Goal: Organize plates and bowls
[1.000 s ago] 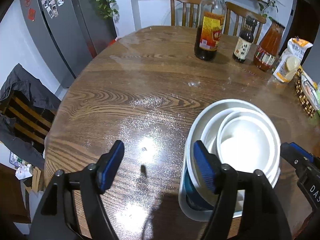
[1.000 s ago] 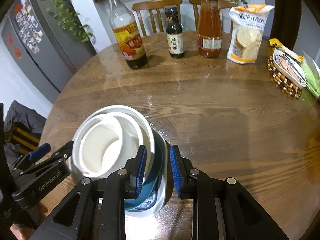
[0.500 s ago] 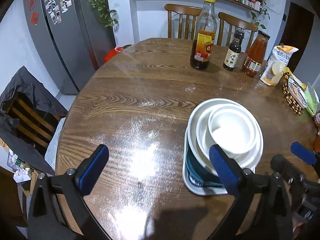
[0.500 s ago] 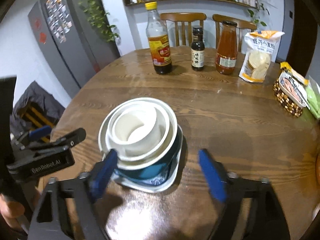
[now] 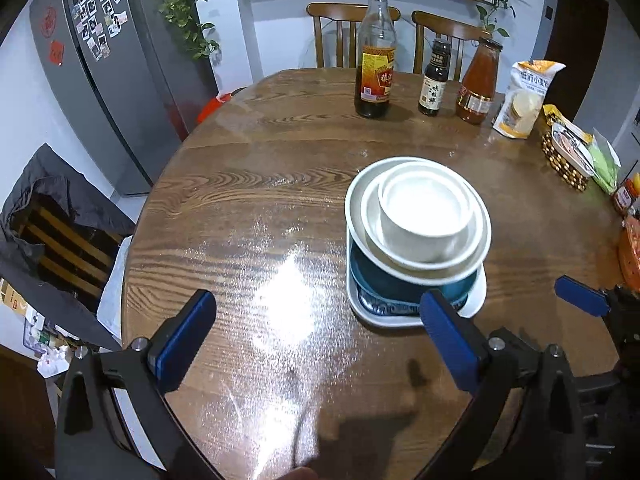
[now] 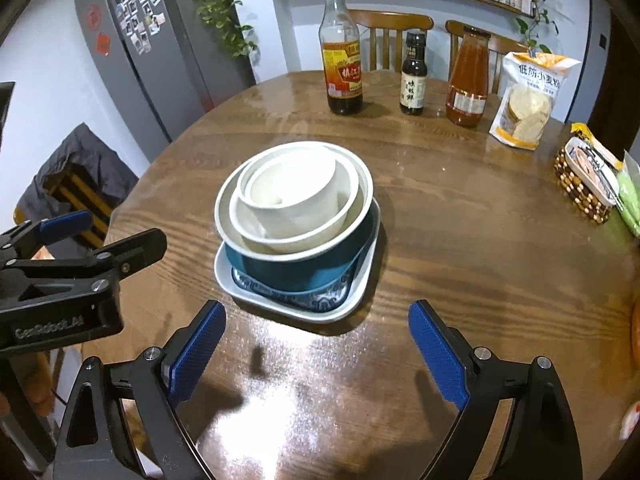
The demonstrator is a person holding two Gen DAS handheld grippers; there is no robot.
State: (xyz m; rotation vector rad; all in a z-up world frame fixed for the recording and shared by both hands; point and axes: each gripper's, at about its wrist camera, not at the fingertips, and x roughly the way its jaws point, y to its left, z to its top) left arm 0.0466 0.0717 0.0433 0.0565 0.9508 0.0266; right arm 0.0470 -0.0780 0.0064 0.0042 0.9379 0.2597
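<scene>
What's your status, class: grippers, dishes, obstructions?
Left gripper and right gripper open, empty, jaws just opened. Stack of bowls nested on white plate. Nothing in the way.

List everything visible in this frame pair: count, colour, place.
table: one, brown wood, round
plate: one, white squarish, under the stack
patterned dish: one, blue, on the plate
teal bowl: one, on the dish
white bowls: three, nested in the teal bowl
bottles: three, dark and red sauces, far edge
flour bag: one, white-orange, right of bottles
basket: one, beaded, right edge
chairs: two, wood, behind table
fridge: one, grey, left
left tongs: blue pads, open, empty
right tongs: blue pads, open, empty
</scene>
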